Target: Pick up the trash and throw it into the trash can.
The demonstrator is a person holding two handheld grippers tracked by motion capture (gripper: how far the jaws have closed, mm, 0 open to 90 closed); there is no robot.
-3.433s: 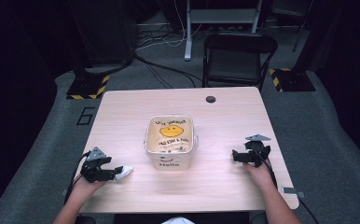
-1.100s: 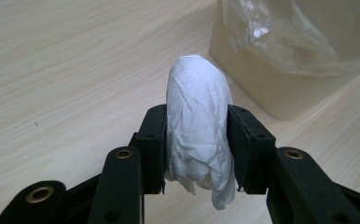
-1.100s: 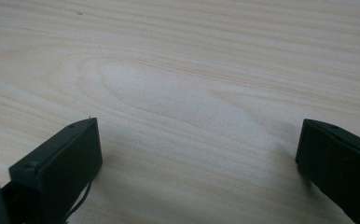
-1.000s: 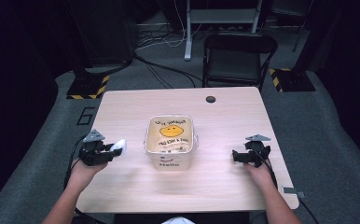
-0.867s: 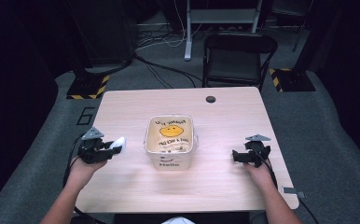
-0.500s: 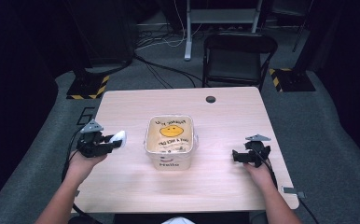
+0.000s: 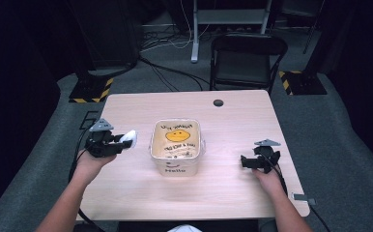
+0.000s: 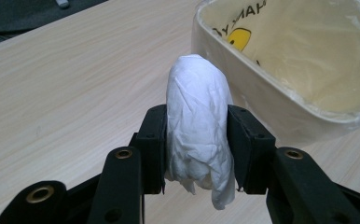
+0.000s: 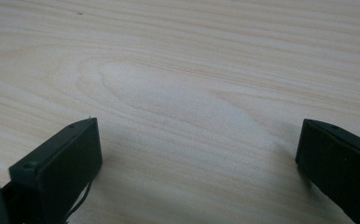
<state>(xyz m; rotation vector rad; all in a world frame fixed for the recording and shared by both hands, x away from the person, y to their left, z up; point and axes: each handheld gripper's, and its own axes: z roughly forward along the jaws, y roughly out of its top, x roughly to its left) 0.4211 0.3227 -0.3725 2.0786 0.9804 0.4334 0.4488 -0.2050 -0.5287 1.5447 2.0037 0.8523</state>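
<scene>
Two tongs over table [image 7: 233,121]. Left tongs [image 8: 196,140] clamped on crumpled white tissue wad [image 8: 197,126], held just beside cream smiley-print container [image 8: 280,60]. Right tongs [image 9: 197,154] spread wide, holding nothing, low over bare wood.

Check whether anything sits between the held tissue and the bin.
Nothing visible does. The left gripper is shut on the tissue, held just left of the bin. Bare table lies between them, and the bin's near wall is the one thing to lift over. Its open top looks unobstructed.
</scene>
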